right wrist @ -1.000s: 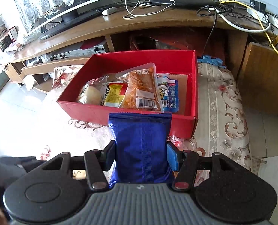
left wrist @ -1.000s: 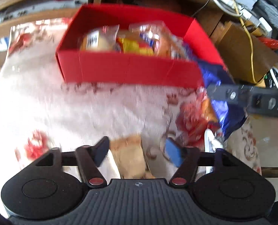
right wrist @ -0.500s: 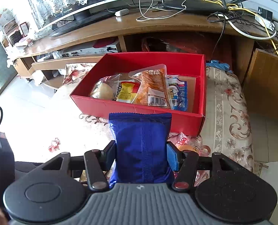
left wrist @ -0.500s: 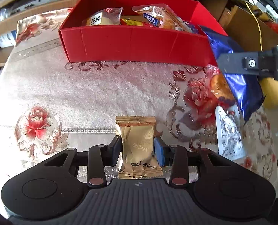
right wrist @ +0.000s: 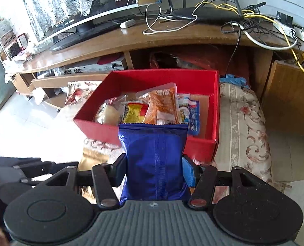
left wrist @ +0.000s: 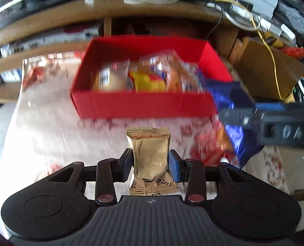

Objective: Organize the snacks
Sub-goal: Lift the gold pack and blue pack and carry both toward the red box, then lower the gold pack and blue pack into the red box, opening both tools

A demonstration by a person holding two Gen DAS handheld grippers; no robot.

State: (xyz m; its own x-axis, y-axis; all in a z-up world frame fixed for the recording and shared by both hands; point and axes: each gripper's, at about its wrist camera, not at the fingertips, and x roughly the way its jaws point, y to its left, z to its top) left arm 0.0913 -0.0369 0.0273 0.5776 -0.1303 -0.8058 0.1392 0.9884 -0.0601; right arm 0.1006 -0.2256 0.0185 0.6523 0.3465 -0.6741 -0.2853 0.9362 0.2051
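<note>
My left gripper (left wrist: 151,164) is shut on a small gold snack packet (left wrist: 151,160) and holds it above the floral cloth, in front of the red box (left wrist: 143,107). My right gripper (right wrist: 155,169) is shut on a blue snack bag (right wrist: 155,160), held just before the red box's (right wrist: 211,143) near wall. The box holds several snack packs, among them an orange one (right wrist: 162,106) and a yellow one (right wrist: 132,113). In the left wrist view the right gripper and the blue bag (left wrist: 230,106) are at the right. The gold packet (right wrist: 92,160) and the left gripper (right wrist: 29,168) show low at the left of the right wrist view.
The box stands on a table with a floral cloth (right wrist: 244,121). An orange-red snack pack (left wrist: 215,147) lies on the cloth right of the gold packet. A wooden TV desk (right wrist: 131,41) with a monitor, router and cables runs behind. A brown cabinet (right wrist: 291,102) is at the right.
My left gripper closed on the gold packet and lifted it off the cloth toward the box. My right gripper, still holding the blue bag, has moved closer to the box.
</note>
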